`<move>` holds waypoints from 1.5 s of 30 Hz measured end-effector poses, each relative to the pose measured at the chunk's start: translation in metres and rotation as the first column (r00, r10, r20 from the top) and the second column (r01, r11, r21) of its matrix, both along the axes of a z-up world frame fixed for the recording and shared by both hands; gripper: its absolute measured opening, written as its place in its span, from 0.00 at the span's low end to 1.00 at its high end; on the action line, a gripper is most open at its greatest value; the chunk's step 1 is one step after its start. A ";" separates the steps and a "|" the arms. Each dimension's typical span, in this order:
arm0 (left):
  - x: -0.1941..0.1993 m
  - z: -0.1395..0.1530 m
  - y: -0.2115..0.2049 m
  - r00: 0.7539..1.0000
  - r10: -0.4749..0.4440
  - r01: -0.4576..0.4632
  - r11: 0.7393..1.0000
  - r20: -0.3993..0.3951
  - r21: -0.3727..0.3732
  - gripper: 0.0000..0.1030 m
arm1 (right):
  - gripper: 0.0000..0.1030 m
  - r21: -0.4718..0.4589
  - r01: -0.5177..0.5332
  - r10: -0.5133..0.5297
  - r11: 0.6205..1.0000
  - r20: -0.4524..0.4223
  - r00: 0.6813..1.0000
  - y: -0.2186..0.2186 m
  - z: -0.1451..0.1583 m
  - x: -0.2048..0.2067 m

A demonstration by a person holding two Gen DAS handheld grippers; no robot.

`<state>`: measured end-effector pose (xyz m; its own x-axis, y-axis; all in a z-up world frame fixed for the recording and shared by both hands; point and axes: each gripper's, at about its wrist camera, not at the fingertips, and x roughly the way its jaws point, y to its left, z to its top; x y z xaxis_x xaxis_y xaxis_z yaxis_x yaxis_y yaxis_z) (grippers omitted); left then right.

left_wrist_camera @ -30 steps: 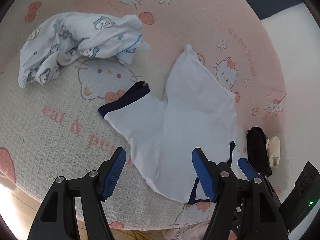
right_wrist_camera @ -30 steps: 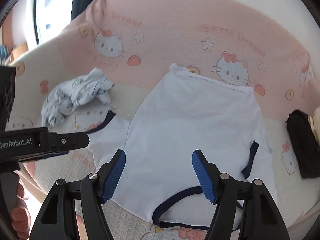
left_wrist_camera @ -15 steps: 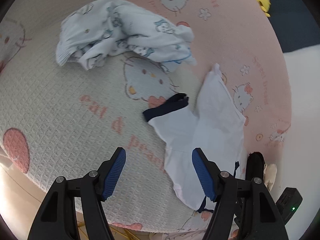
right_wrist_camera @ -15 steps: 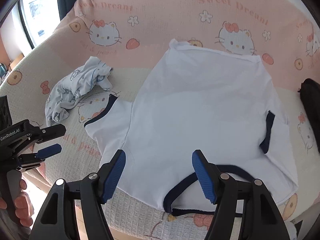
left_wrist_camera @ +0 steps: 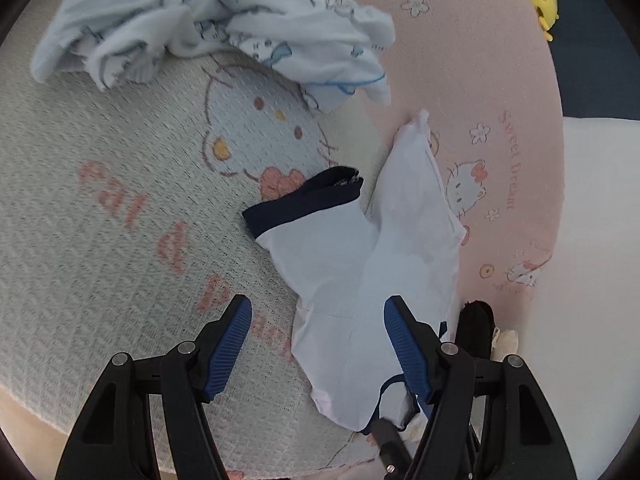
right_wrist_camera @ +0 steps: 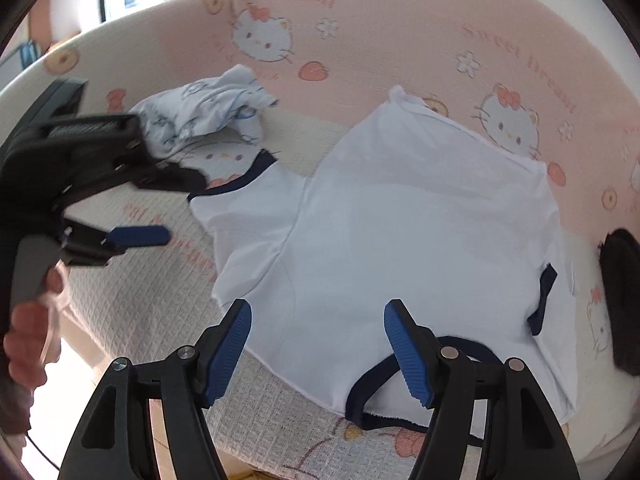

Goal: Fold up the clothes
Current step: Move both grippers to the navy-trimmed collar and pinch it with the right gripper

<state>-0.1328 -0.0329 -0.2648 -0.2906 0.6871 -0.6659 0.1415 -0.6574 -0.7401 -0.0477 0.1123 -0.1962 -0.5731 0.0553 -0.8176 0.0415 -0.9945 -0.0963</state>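
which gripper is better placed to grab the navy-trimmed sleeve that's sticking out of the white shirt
Left. The left hand-held gripper is open beside the sleeve, while the right hand-held gripper sits open over the white shirt near its collar.

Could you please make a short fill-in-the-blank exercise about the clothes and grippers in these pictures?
1. The white T-shirt has sleeve cuffs and a collar trimmed in ____.
2. Both the left gripper and the right gripper are ____.
3. The crumpled printed garment lies ____ the T-shirt, not touching it.

Missing words: navy; open; apart from
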 end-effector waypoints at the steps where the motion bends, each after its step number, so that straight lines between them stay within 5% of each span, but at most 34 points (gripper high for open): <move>1: -0.003 -0.003 0.000 1.000 -0.007 0.007 1.000 0.010 0.003 0.65 | 0.66 0.006 -0.019 0.019 1.000 0.005 1.000 -0.004 -0.001 0.001; 15: -0.017 -0.015 0.001 0.995 -0.098 0.099 0.993 -0.013 0.065 0.65 | 0.66 0.209 -0.169 0.165 0.963 0.040 0.986 -0.054 -0.033 -0.004; 28: -0.032 -0.025 -0.006 0.994 -0.101 0.093 0.980 0.036 0.175 0.65 | 0.66 0.455 -0.209 0.215 0.865 0.040 0.976 -0.089 -0.054 -0.030; 38: -0.040 -0.025 0.000 0.989 -0.148 0.147 0.976 -0.009 0.158 0.65 | 0.65 0.540 -0.230 0.245 0.810 0.045 0.969 -0.100 -0.060 -0.047; 45: -0.039 -0.026 -0.001 0.987 -0.158 0.162 0.976 -0.037 0.144 0.62 | 0.44 0.540 -0.244 0.243 0.806 0.074 0.967 -0.105 -0.064 -0.049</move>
